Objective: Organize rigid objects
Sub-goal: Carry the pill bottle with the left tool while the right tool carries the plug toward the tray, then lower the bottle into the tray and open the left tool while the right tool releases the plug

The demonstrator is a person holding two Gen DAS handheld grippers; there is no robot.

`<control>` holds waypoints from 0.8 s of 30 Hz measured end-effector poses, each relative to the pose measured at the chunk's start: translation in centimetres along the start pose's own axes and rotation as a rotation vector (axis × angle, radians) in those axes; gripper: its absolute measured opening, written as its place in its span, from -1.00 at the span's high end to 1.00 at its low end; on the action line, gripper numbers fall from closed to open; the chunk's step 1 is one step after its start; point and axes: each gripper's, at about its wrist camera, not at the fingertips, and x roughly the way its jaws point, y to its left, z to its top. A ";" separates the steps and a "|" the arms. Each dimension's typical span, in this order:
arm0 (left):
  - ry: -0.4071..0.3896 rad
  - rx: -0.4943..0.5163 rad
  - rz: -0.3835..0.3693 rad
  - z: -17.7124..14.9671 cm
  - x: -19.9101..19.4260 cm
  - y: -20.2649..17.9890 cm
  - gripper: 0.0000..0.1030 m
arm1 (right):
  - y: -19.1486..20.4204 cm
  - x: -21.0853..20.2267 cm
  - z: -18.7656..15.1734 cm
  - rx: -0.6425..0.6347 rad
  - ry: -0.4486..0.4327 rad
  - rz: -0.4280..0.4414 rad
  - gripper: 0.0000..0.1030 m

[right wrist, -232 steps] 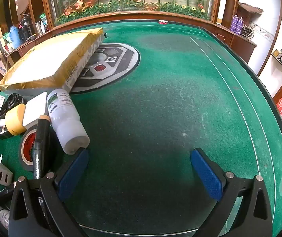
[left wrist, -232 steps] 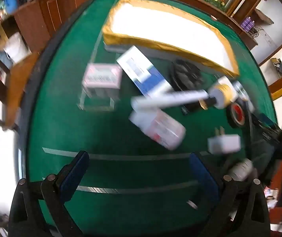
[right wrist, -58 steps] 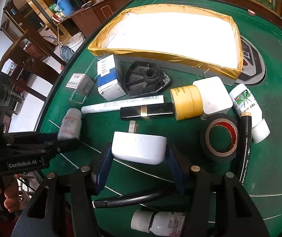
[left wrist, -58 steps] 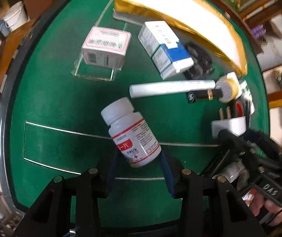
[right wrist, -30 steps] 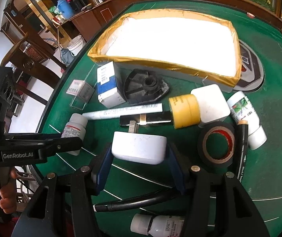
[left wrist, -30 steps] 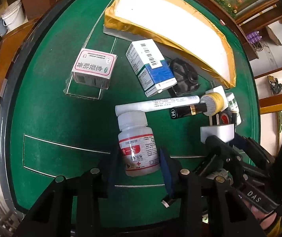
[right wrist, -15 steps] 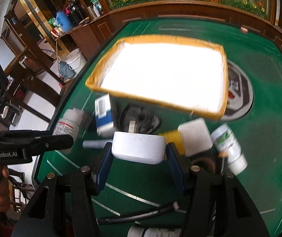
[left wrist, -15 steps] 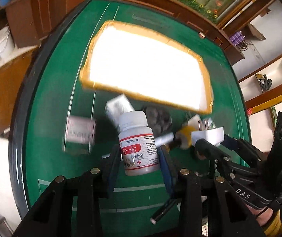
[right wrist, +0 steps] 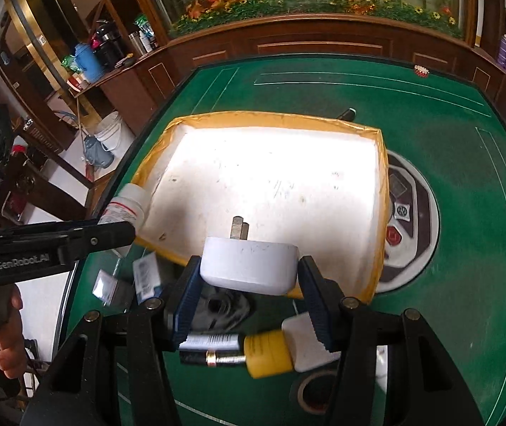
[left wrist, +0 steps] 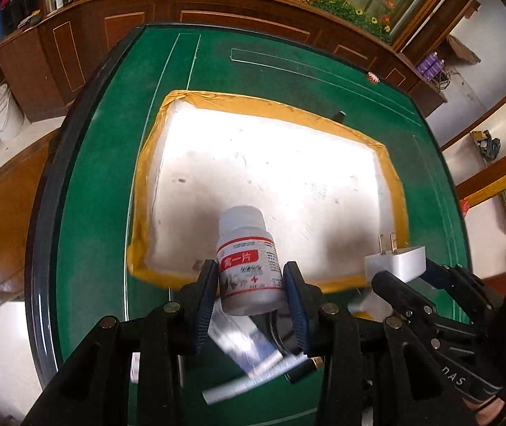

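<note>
While I hold both claws over the near edge of the tray:
Left claw (left wrist: 249,285): clamped on a round white plastic pill bottle (left wrist: 247,266), red-banded label.
Right claw (right wrist: 247,278): gripping a smooth white plug adapter (right wrist: 249,266), metal prongs pointing far.
Tray (right wrist: 379,213): shallow, white, scuffed floor, yellow-taped rim; I see nothing inside.
Table (right wrist: 466,266): green felt.
</note>
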 end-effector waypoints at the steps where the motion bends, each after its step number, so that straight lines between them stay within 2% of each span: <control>1: 0.003 0.005 0.008 0.3 0.6 0.1 0.24 | 0.0 0.5 0.2 -0.001 0.005 -0.006 -0.04; 12: 0.052 0.044 0.062 1.4 4.6 1.3 0.25 | 0.5 6.3 1.0 0.003 0.104 -0.052 -0.04; 24: 0.094 0.033 0.074 1.5 6.5 2.5 0.27 | 1.4 8.6 0.8 -0.004 0.149 -0.054 -0.04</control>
